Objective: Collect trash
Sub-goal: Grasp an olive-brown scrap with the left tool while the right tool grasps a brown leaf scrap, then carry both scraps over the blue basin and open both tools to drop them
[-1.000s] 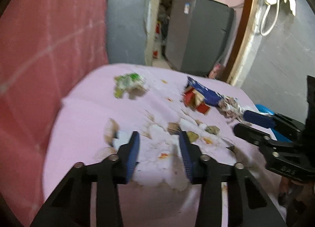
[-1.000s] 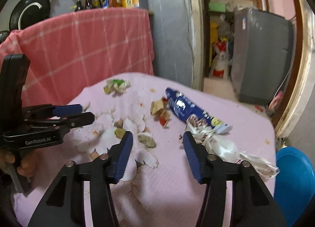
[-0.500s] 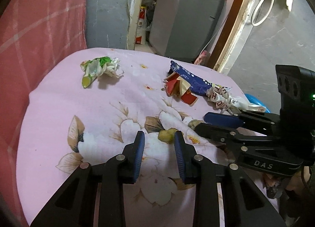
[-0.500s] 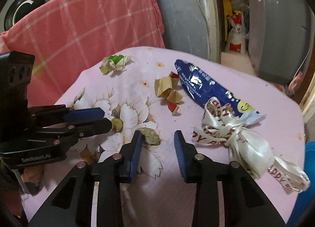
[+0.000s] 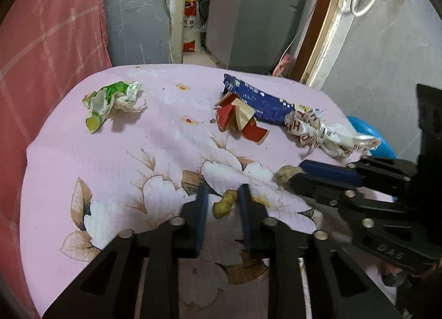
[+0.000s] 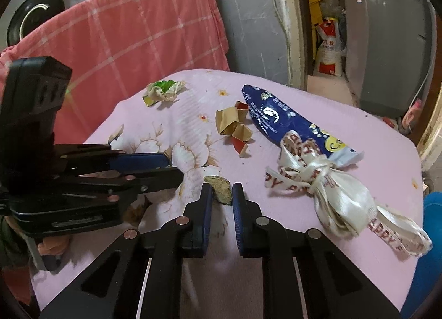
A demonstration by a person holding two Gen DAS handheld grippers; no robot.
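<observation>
On the pink floral tablecloth (image 5: 83, 180) lies a small yellowish scrap (image 5: 225, 204). My left gripper (image 5: 223, 191) is closing around it, and a sliver of cloth still shows beside one pad. My right gripper (image 6: 222, 187) has closed its pads on a brownish scrap (image 6: 219, 190), which also shows at its tip in the left wrist view (image 5: 287, 174). Farther back lie a green-and-white crumpled wrapper (image 5: 113, 100), red and brown card pieces (image 5: 237, 120), a blue snack bag (image 6: 276, 117) and a knotted white printed ribbon bundle (image 6: 339, 194).
A blue bin (image 6: 431, 236) stands off the table's right edge. A pink checked cloth (image 6: 138, 37) hangs behind the table on the left. A grey appliance (image 5: 254, 15) stands beyond a doorway. A person's hand (image 6: 52, 247) holds the left gripper (image 6: 174, 167).
Both grippers came forward and down onto the cloth while their jaws narrowed. Each now has a small scrap between its pads, and the two tools stand closer together.
</observation>
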